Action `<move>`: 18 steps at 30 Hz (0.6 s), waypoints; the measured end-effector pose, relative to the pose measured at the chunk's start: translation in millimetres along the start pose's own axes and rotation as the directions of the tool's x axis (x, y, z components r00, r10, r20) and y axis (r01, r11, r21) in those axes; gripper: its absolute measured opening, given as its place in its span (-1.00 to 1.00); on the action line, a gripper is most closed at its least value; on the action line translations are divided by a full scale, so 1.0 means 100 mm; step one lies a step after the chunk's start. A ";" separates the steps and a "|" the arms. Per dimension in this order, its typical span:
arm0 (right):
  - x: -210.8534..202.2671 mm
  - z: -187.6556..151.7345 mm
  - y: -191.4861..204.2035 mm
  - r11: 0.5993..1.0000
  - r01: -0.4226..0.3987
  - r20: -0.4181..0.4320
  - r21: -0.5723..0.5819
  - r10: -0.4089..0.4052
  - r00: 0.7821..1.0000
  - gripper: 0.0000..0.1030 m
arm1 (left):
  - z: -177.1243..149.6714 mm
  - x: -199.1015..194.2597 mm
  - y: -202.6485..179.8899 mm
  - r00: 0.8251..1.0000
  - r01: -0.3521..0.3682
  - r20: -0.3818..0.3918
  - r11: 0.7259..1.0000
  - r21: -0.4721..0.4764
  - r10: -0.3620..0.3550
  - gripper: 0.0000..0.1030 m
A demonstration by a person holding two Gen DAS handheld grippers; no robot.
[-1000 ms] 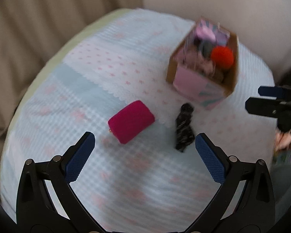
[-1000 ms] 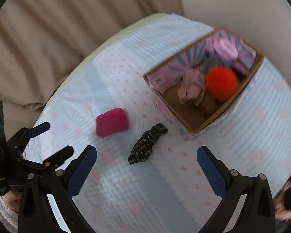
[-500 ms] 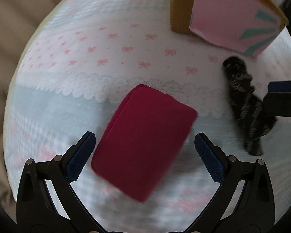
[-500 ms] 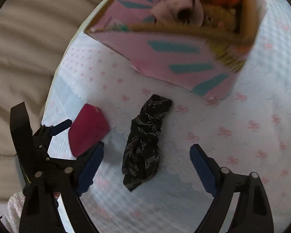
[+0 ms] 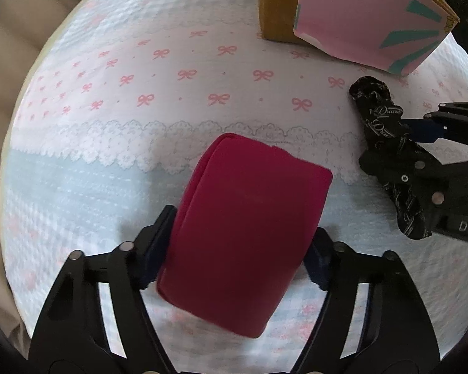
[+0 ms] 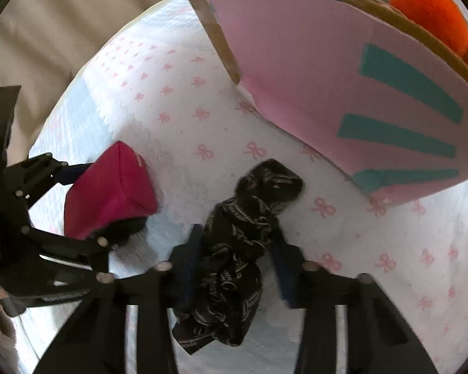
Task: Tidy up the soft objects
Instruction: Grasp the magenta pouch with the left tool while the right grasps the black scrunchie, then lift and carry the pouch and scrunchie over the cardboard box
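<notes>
A magenta soft pouch (image 5: 246,230) lies on the bow-print cloth (image 5: 140,131). My left gripper (image 5: 238,249) has closed on its two sides; it also shows in the right wrist view (image 6: 109,196). A black patterned fabric scrunchie (image 6: 240,249) lies near the box; it also shows in the left wrist view (image 5: 387,155). My right gripper (image 6: 237,265) is shut on its middle. A pink and teal cardboard box (image 6: 343,93) stands just behind; it also shows in the left wrist view (image 5: 358,12).
An orange pompom (image 6: 430,21) and other soft items sit in the box. Beige bedding (image 6: 62,31) lies beyond the cloth's far and left edges. The two grippers work close together, side by side.
Both grippers moved down and forward to the cloth. The left closed on the magenta pouch and the right closed on the black scrunchie; both were open before.
</notes>
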State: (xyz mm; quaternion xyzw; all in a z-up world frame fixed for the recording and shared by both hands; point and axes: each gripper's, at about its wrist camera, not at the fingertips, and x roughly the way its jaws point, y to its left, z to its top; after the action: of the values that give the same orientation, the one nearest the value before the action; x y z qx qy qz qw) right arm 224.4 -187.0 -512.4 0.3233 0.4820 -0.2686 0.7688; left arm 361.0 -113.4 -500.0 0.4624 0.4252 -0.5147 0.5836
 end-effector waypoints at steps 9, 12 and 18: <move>-0.23 0.01 -0.05 0.999 -0.024 0.034 -0.036 0.025 0.999 -0.33 | -0.16 -0.23 0.02 0.999 -0.032 0.020 0.993 -0.114 0.035 -0.10; -0.36 0.02 0.02 0.997 -0.034 0.052 -0.065 0.038 0.998 -0.33 | -0.25 -0.36 0.02 0.998 -0.047 0.025 0.986 -0.159 0.052 -0.12; -0.82 0.04 0.12 0.990 -0.059 0.079 -0.129 0.070 0.994 -0.33 | -0.44 -0.88 0.03 0.994 -0.056 0.066 0.943 -0.327 0.082 -0.13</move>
State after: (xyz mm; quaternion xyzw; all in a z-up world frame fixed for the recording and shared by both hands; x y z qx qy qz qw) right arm 203.5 -174.4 -433.5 0.2780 0.4549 -0.2257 0.8154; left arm 354.0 -51.9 -423.8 0.3539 0.4644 -0.4345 0.6858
